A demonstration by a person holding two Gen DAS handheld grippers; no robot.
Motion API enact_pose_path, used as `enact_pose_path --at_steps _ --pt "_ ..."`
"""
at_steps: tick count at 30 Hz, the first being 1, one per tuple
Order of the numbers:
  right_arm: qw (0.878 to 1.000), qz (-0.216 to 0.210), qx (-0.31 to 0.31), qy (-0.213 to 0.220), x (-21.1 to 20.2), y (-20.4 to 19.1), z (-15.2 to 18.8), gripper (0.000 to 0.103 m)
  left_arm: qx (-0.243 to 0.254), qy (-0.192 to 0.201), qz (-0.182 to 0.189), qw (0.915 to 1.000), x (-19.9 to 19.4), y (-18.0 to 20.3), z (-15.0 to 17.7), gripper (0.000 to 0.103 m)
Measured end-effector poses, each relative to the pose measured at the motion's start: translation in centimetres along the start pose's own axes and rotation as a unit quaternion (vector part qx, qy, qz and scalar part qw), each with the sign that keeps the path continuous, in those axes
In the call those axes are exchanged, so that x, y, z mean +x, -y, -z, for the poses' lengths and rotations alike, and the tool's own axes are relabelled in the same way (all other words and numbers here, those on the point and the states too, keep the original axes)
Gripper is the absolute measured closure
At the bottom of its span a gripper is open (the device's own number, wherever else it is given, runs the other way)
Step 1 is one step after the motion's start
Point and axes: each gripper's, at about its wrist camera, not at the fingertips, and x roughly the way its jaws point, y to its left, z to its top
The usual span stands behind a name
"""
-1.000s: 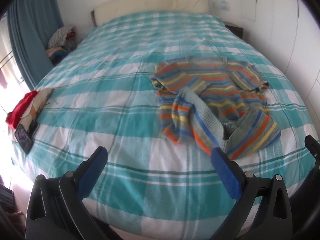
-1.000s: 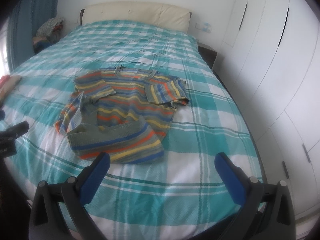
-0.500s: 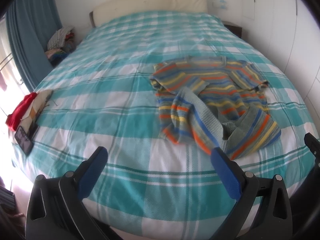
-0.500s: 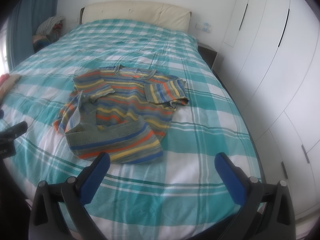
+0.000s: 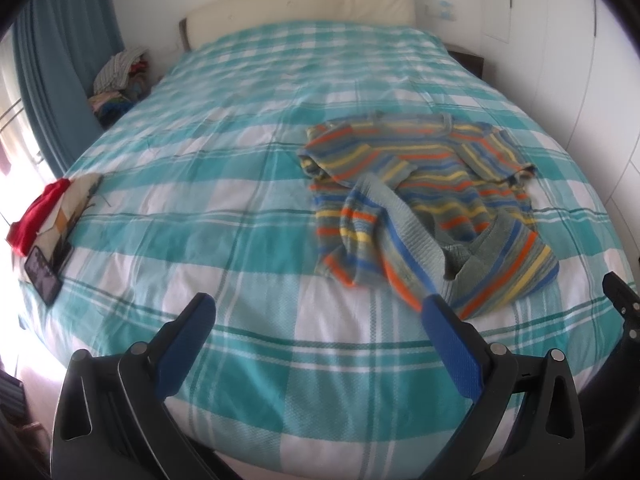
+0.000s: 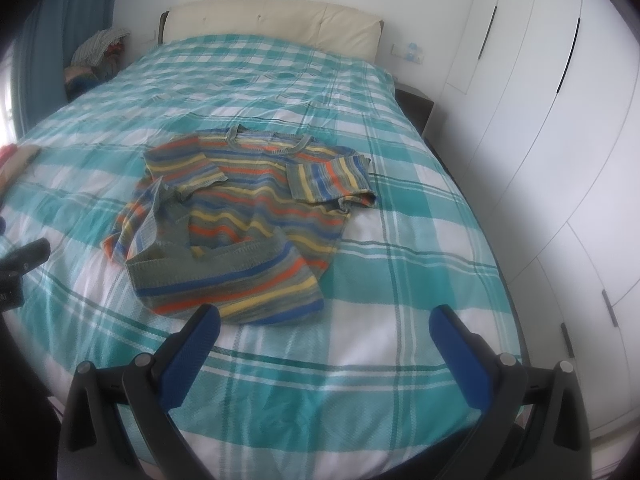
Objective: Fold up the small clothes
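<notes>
A wide bed covered with a teal-and-white checked bedspread fills both views, its cream padded headboard set against a white wall. On the right half of the spread lies a small knitted sweater striped in grey, orange, yellow and blue, rumpled, with both short sleeves turned in over its chest and the hem bunched and partly folded up toward the foot of the bed. The left gripper hangs above the foot of the bed with its blue-padded fingers spread wide and nothing between them; its right fingertip overlaps the sweater's hem in the view, though contact cannot be told. The right gripper is likewise wide apart and empty, just short of the hem. White curved wardrobe doors line the right side of the room, and a dark bedside cabinet stands beside the headboard. A blue curtain hangs on the left, near a heap of mixed clothes. At the bed's left edge rest a red cloth and a dark phone.
</notes>
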Motion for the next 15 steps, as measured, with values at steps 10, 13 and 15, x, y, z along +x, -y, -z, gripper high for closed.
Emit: enact_pose_path --at_steps 10,13,15 --pt "1.000 -0.002 -0.001 -0.005 0.05 -0.48 0.03 0.000 -0.007 -0.006 -0.001 1.0000 0.71 -0.54 0.32 0.000" --pt "1.000 -0.003 -0.001 -0.008 0.25 -0.67 -0.01 0.000 -0.013 -0.010 0.000 0.9999 0.88 -0.78 0.32 0.000" --pt "1.000 -0.005 -0.001 -0.009 0.31 -0.69 0.03 0.000 -0.012 -0.009 0.000 0.9999 0.94 -0.83 0.28 0.000"
